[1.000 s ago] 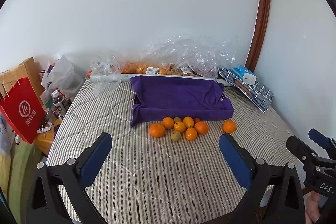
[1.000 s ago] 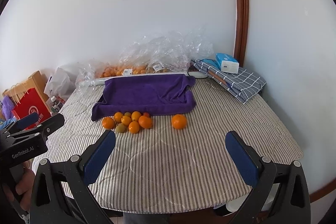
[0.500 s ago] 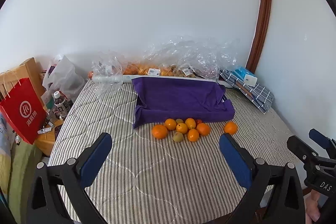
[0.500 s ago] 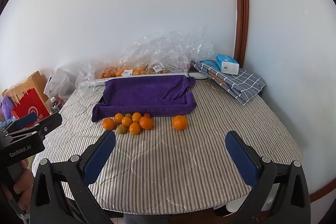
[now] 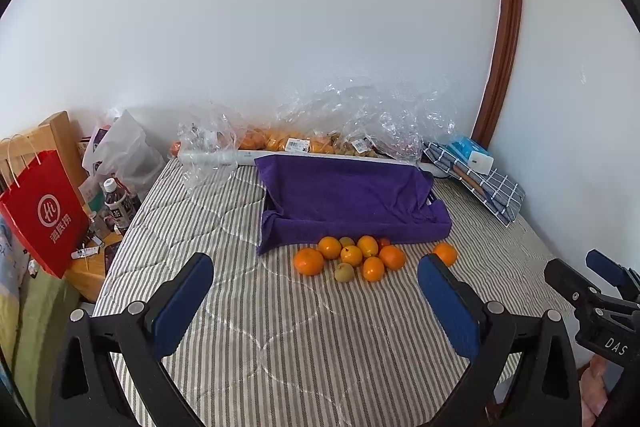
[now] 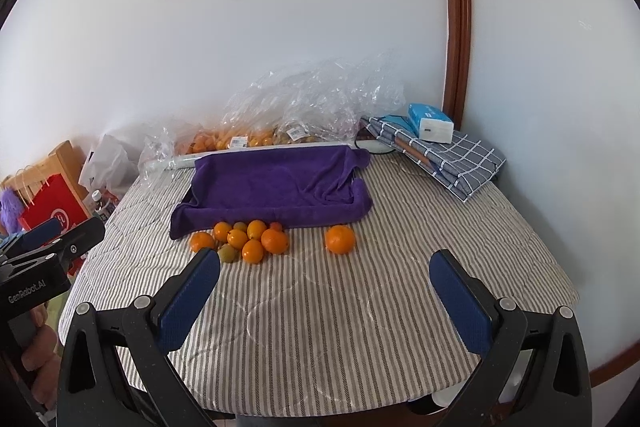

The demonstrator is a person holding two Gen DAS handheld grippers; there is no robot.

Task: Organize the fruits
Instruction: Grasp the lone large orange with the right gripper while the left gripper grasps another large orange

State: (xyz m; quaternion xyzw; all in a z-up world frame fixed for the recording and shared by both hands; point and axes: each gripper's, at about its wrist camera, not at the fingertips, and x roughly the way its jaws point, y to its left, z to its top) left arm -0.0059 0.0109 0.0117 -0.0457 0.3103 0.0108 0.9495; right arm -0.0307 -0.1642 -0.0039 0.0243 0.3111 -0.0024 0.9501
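Note:
A cluster of several oranges (image 5: 352,255) with one greenish fruit (image 5: 344,272) lies on the striped table, in front of a tray covered by a purple towel (image 5: 344,199). One orange (image 5: 445,253) lies apart to the right. In the right wrist view I see the cluster (image 6: 248,239), the lone orange (image 6: 340,239) and the towel-covered tray (image 6: 276,187). My left gripper (image 5: 316,291) is open and empty, held above the table short of the fruit. My right gripper (image 6: 324,287) is open and empty, also short of the fruit.
Clear plastic bags with more fruit (image 5: 304,143) lie along the wall behind the tray. A folded checked cloth with a blue tissue pack (image 6: 432,123) sits at the back right. A red paper bag (image 5: 44,211) and bottles (image 5: 120,207) stand off the table's left edge.
Both grippers have moved slightly forward toward the fruit; the fruit and tray appear a little closer. Both stay open and empty.

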